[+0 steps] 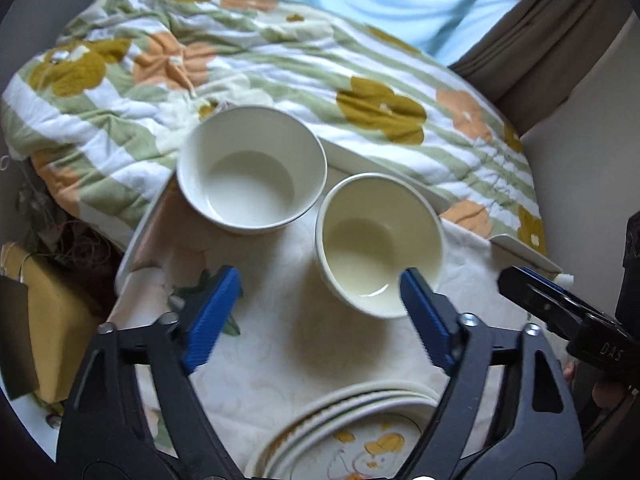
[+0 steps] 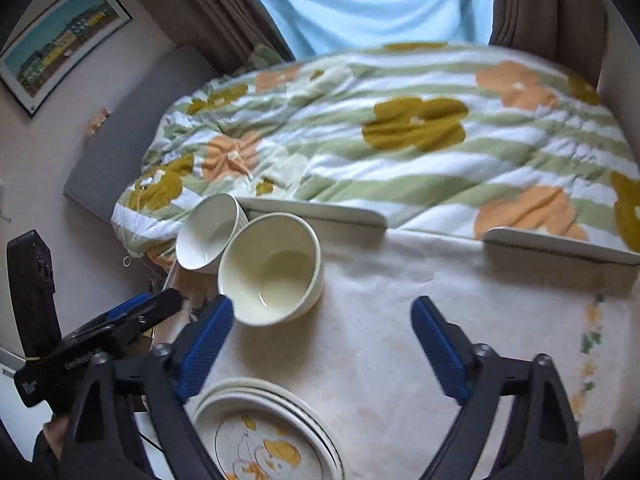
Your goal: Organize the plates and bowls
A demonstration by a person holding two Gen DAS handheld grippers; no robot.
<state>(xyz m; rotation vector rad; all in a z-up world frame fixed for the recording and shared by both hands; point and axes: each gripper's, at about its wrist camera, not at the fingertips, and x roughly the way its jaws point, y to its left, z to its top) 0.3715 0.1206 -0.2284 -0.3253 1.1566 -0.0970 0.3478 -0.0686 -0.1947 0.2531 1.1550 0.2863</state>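
Seen from the left wrist, the left gripper (image 1: 320, 308) hangs over a desk (image 1: 276, 344) covered in a pale floral cloth, its blue fingers (image 1: 210, 316) spread wide and holding nothing. Two empty bowls stand upright ahead of it: a white bowl (image 1: 251, 168) further off to the left and a cream bowl (image 1: 380, 244) nearer and to the right, their rims close together. The right finger's tip overlaps the cream bowl's near rim in this view, though contact cannot be told. A stack of plates (image 1: 352, 432) with an orange flower pattern lies at the bottom edge, just beneath the fingers. Only this view shows a yellow box (image 1: 52, 320) at the far left, below the desk edge, and the right gripper (image 1: 560, 304) coming in from the right edge, too side-on to judge its opening. The right wrist view settles that: the right gripper (image 2: 322, 344) has its fingers (image 2: 440, 352) spread wide over bare cloth, empty. Here the cream bowl (image 2: 272, 268) sits just beyond the left finger's tip, with the white bowl (image 2: 210, 236) behind it and touching it or nearly so, and the stack of plates (image 2: 264, 432) low in the frame. This view alone shows a framed picture (image 2: 60, 40) on the wall, and the left gripper (image 2: 132, 316) at the left edge. A flowered quilt (image 2: 400, 140) on a bed lies behind the desk (image 2: 400, 320).
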